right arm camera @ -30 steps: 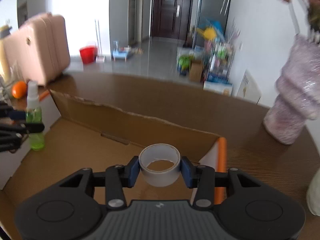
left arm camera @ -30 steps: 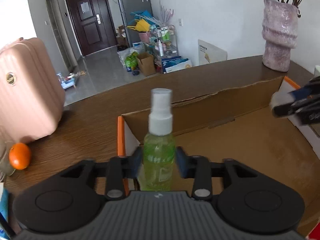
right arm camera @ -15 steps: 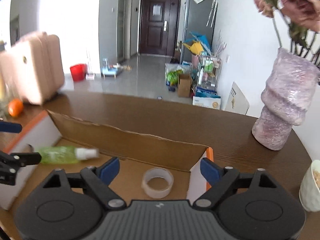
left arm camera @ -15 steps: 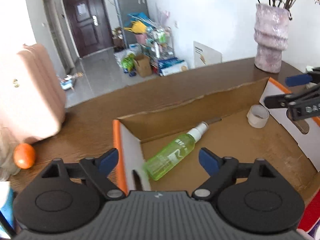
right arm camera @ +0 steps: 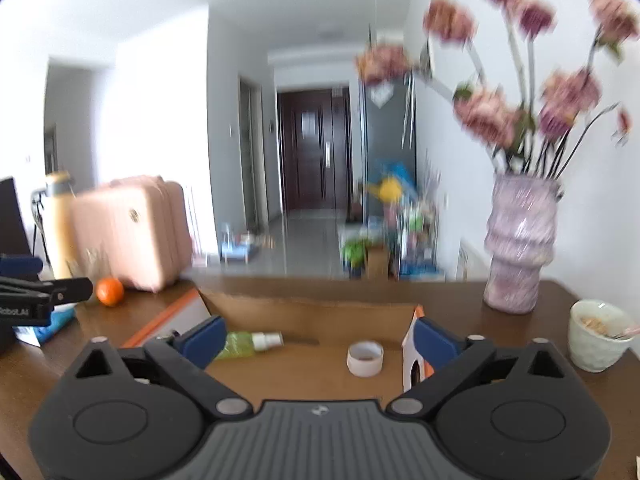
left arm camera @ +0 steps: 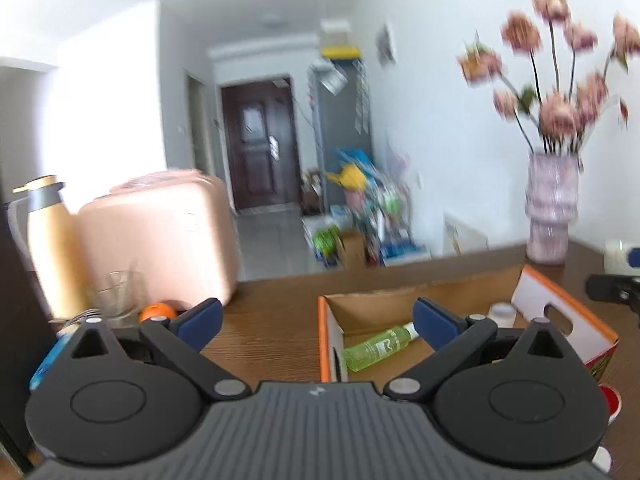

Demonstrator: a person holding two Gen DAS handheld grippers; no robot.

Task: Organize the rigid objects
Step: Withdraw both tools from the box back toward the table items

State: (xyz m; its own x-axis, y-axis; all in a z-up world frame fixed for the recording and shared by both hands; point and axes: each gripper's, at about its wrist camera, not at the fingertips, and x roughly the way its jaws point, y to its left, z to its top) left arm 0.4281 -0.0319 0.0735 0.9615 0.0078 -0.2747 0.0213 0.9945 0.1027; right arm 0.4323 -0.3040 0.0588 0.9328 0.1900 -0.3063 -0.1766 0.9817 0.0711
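While both pairs of jaws stand wide apart and hold nothing, we keep the open brown cardboard box [right arm camera: 320, 312] with orange-edged white end flaps as our landmark. Our left gripper [left arm camera: 316, 316] sits over the box's left flap; our right gripper [right arm camera: 318, 334] sits over its near side, with bare box floor between the fingers. Inside the box, the green plastic spray bottle [left arm camera: 376, 346] with a white cap lies on its side toward the left end, and the white roll of tape [right arm camera: 365, 358] stands flat near the right flap, well apart from the bottle. The dark wooden surface [left arm camera: 264, 320] runs open behind the box to its far edge. Right of the box stand a ribbed pink vase [right arm camera: 520, 248] of flowers and a white cup [right arm camera: 596, 336]. Left of the box sit an orange fruit [right arm camera: 109, 291], a clear glass [left arm camera: 116, 292], a tan flask [left arm camera: 56, 248] and a pink suitcase [left arm camera: 160, 240]. The bottle's label is too blurred to read.
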